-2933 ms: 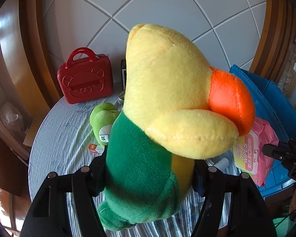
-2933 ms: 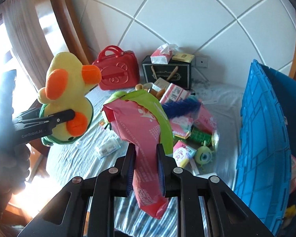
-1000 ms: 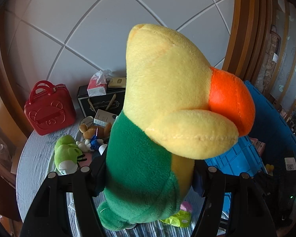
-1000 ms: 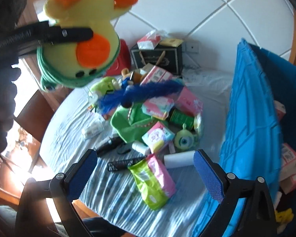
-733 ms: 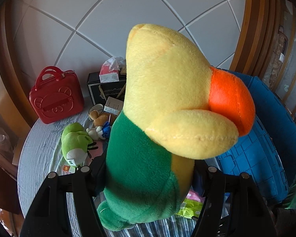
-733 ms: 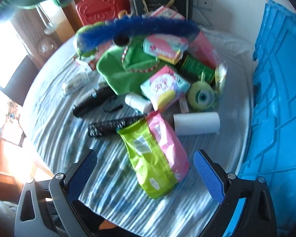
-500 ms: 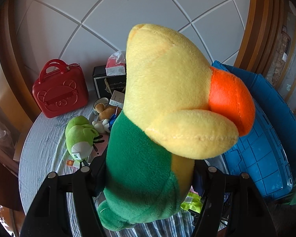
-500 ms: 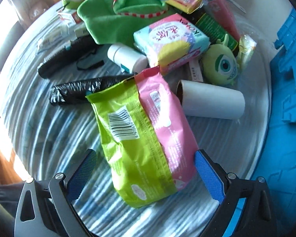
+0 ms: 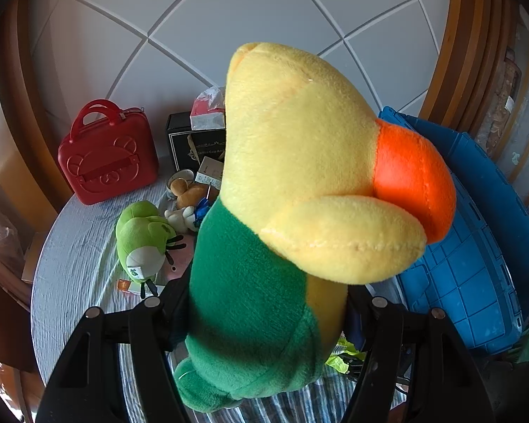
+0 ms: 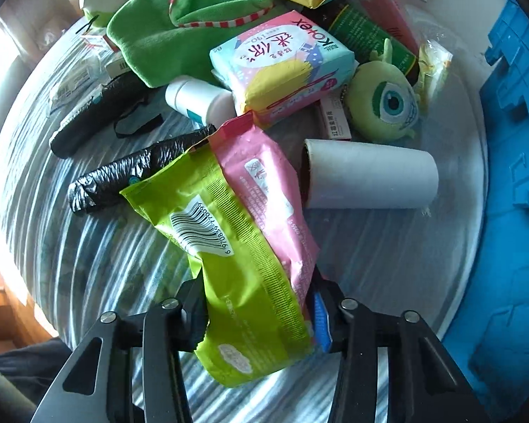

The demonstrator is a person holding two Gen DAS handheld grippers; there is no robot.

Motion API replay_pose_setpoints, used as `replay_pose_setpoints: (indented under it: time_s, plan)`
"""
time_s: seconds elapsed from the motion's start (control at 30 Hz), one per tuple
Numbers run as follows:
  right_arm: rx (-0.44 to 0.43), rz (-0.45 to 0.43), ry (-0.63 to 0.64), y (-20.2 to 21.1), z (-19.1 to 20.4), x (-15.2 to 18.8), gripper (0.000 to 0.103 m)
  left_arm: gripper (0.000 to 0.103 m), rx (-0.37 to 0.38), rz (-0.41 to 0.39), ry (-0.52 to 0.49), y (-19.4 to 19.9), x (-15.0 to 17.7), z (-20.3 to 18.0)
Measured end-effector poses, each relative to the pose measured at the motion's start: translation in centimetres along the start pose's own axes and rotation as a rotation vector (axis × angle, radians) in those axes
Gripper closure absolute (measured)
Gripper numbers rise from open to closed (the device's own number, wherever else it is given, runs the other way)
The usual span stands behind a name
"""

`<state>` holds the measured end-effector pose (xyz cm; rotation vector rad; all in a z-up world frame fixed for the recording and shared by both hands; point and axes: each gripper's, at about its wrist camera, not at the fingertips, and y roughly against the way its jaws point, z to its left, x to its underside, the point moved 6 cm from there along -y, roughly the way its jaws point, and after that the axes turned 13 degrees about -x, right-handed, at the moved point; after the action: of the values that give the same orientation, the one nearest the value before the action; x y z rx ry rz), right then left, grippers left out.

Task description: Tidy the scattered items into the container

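The right tongs [image 10: 261,313] have just been closing, and the lime-green and pink flat plastic pouch [image 10: 229,246] is now caught between their blue pads; half a second ago the jaws stood wide to either side of it. The pouch is still lying on the striped cloth-covered round surface [image 10: 98,253], so a grip is judged to have been made but no lift begun. Just beside it a white paper roll [image 10: 368,176] is seen on its side, touching the pouch's pink edge, and a black crinkled plastic bundle [image 10: 137,172] is partly covered by the pouch's upper corner.

The left tongs [image 9: 264,317] are clamped on the green body of a yellow plush duck with an orange bill [image 9: 299,183], which is held in the air above the surface and fills most of the left view. The big blue plastic crate [image 9: 476,246] is seen to its right, at the edge of the surface; how close the duck is to the crate's opening cannot be judged, since the toy hides the space in front.

With both tongs loaded, two items are ready to be carried to the crate, while a sizeable heap remains behind, including a pastel packet of pads [image 10: 282,67] and a green one-eyed plush ball [image 10: 384,105].
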<state>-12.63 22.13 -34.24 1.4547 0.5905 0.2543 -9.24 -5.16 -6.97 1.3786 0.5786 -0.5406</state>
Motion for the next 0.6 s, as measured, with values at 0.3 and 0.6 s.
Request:
replay_pose_setpoints:
  time_s: [0.3, 0.6]
  plan:
    - [-0.053, -0.15, -0.022, 8.5, 2.2, -1.2, 0.06, 0.036, 0.005, -0.028, 0.002, 1.3, -0.6, -0.1]
    - [-0.072, -0.368, 0.033, 18.2, 7.4, -5.1, 0.06, 0.036, 0.022, -0.086, -0.009, 4.0, -1.9, -1.3]
